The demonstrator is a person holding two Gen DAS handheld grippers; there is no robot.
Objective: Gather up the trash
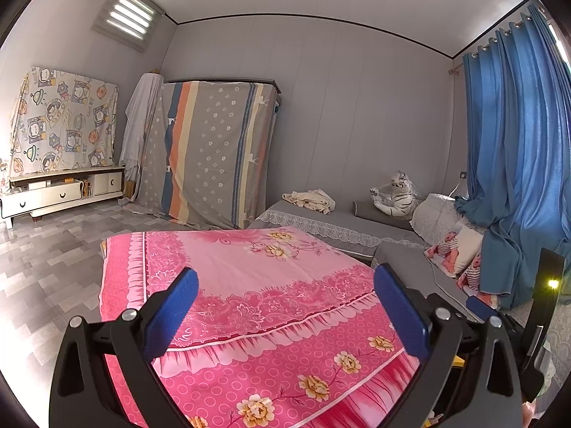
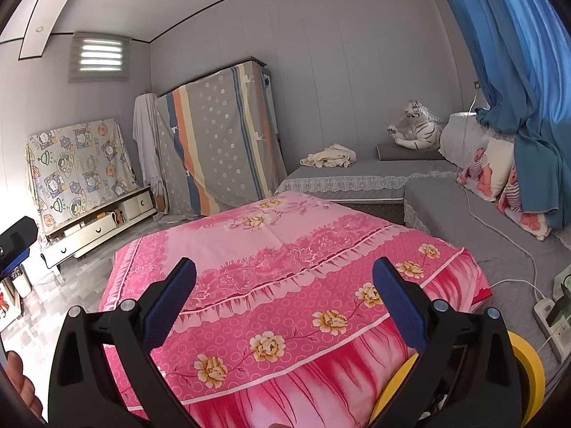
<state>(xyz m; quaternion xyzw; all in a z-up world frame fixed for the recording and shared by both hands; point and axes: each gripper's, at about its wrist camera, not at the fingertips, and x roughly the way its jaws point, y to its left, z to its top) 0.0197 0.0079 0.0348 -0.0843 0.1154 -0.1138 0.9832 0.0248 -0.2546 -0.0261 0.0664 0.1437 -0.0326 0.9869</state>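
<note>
You are at the searching step: both grippers hang over the near end of the pink cloth point(image 1: 249, 285), and no trash shows on it in either view. Your left gripper point(image 1: 285, 306) is spread wide and holds nothing; your right gripper point(image 2: 283, 303) is the same. Next you need to find the trash, so look down or aside, since where it lies cannot be told from here. A yellow rim point(image 2: 528, 381), perhaps a bin, sits just right of the cloth's near corner. Beyond the cloth's far end stand a grey sofa point(image 2: 357, 173) and a toy tiger point(image 2: 415, 128). A white cable point(image 2: 499, 235) trails right of the cloth; keep clear of it.
</note>
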